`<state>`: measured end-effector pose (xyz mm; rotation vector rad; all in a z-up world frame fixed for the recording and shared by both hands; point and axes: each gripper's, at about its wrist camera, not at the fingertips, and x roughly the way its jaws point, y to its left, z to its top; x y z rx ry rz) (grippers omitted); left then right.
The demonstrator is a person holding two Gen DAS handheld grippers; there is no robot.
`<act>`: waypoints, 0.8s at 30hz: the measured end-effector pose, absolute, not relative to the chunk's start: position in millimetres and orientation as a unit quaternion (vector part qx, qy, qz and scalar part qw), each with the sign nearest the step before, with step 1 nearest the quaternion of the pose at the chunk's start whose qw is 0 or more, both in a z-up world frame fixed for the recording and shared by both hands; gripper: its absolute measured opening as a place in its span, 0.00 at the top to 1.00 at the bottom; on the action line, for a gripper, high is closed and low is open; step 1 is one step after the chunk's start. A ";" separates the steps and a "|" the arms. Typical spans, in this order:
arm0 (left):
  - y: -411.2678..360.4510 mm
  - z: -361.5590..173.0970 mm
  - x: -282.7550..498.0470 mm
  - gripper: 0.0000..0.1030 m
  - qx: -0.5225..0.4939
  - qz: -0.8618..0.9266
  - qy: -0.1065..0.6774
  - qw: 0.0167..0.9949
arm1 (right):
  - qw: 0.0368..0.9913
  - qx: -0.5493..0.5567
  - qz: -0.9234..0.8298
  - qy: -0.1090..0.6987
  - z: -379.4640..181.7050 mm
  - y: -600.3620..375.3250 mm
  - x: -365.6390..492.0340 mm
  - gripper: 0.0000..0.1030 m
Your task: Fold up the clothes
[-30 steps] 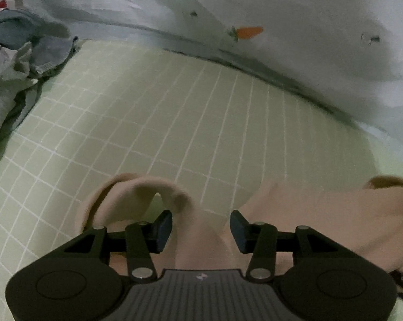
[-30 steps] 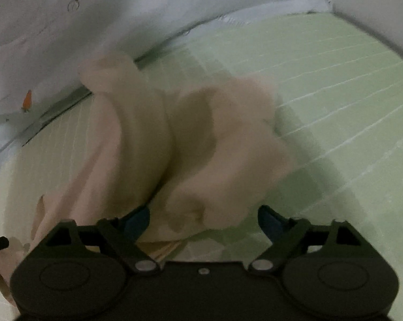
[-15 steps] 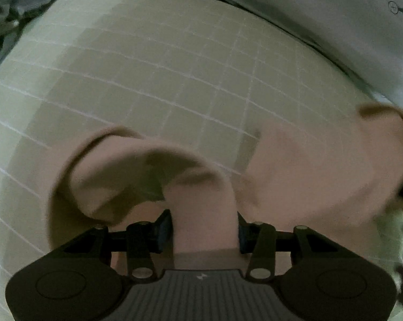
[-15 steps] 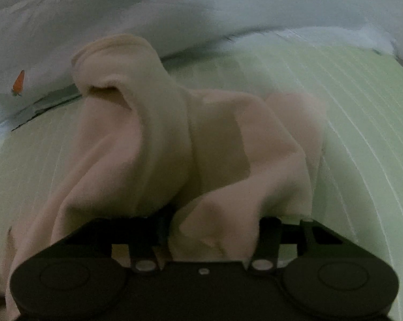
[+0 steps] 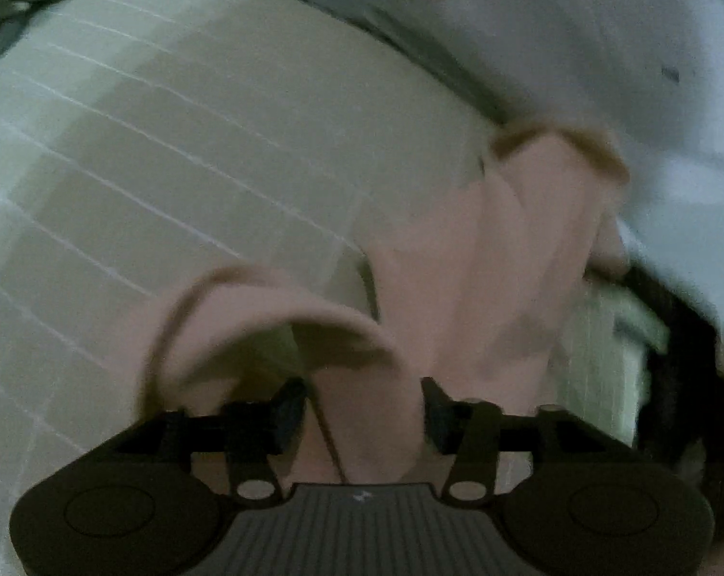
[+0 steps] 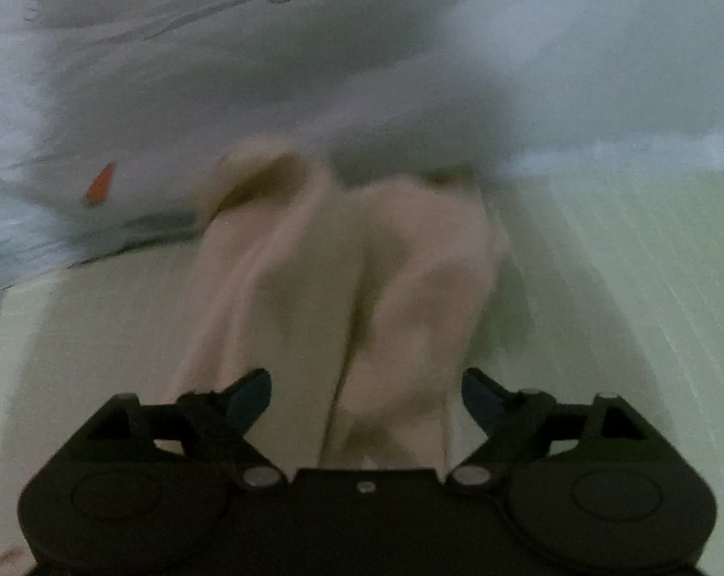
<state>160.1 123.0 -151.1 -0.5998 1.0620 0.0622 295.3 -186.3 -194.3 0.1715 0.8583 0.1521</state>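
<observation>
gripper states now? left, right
Left gripper: shut on the pink garment.
Right gripper: open, pink garment between its fingers, not clamped.

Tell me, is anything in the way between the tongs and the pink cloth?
No. The pink cloth already sits between the fingers of the left tongs, and it bunches between the spread fingers of the right tongs too. Nothing else is visible in between.

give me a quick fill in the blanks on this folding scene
The garment between the left tongs is ____ in colour.
The sheet beneath it carries a grid of ____ lines.
The right tongs stand ____ around the garment.
The small print on the pale bedding is ____ in colour.
Missing words: pink; white; open; orange.
</observation>
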 end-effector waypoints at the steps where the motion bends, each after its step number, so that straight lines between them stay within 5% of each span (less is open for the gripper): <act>1: 126.7 -146.6 155.6 0.41 -0.278 0.033 0.491 0.825 | 0.897 0.096 0.083 0.423 -197.2 -184.0 278.4 0.10; 3: 128.1 -138.9 146.8 0.36 -0.268 0.041 0.479 0.835 | 0.884 0.123 0.100 0.439 -203.0 -179.3 244.4 0.00; 14: 147.3 -122.2 97.6 0.29 -0.250 0.077 0.456 0.850 | 0.849 0.166 0.127 0.486 -218.4 -127.8 183.4 0.00; 17: 152.0 -123.2 90.3 0.30 -0.259 0.078 0.460 0.846 | 0.850 0.143 0.130 0.490 -217.1 -136.1 178.7 0.19; 20: 151.4 -124.2 90.5 0.30 -0.260 0.077 0.463 0.844 | 0.854 0.115 0.134 0.490 -215.1 -148.7 170.6 0.60; 24: 140.9 -119.6 100.0 0.30 -0.256 0.067 0.457 0.849 | 0.858 0.077 0.140 0.488 -212.5 -165.5 159.9 0.74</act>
